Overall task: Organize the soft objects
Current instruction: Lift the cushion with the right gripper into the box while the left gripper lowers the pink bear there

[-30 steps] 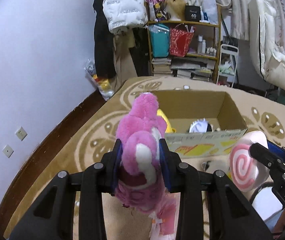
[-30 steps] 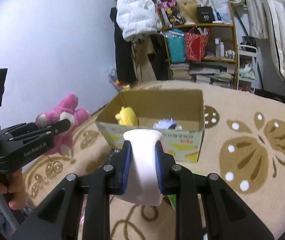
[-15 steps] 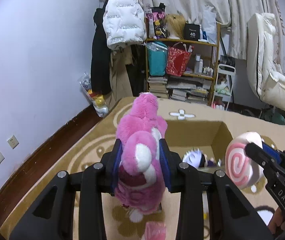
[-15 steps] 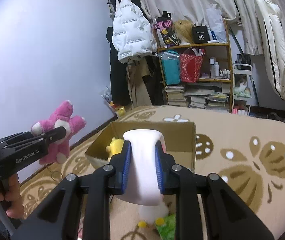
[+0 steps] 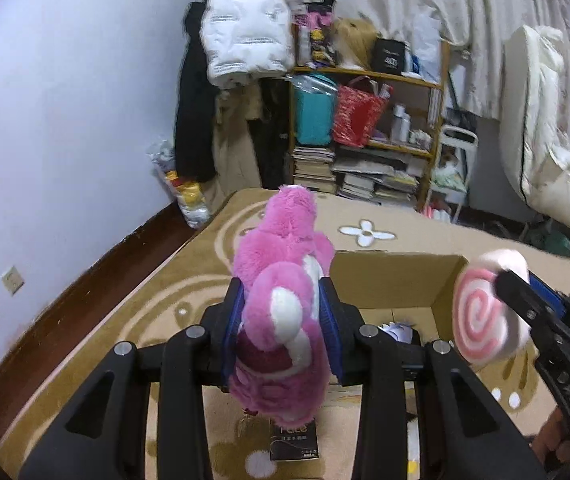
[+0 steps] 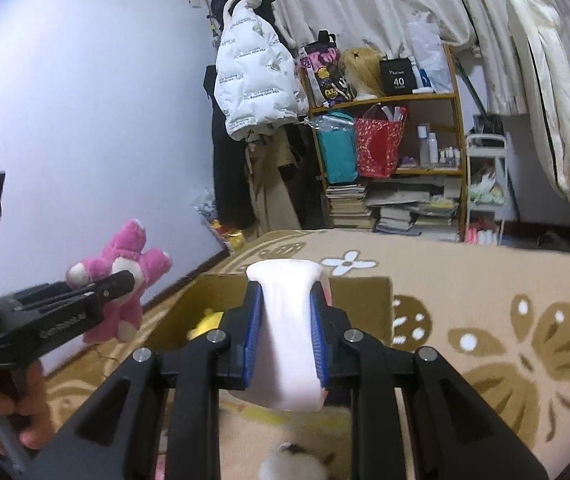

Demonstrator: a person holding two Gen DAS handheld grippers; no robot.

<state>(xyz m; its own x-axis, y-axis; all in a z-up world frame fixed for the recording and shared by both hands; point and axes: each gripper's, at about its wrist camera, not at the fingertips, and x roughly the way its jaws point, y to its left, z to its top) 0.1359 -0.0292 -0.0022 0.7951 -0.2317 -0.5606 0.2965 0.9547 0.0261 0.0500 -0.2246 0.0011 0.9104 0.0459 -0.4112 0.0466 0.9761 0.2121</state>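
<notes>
My left gripper is shut on a pink plush bear and holds it in the air, near the left front of an open cardboard box. My right gripper is shut on a round white plush with a pink swirl, held above the box's near side. The swirl plush also shows in the left wrist view, and the bear in the right wrist view. Inside the box lie a yellow plush and a white spiky toy.
The box stands on a beige patterned rug. A small dark packet and a white furry toy lie on the rug below. A cluttered shelf, hanging coats and a white chair stand behind.
Both grippers have risen and moved toward the box with their plushes; the box now sits lower and closer in both views. Grips are unchanged.
</notes>
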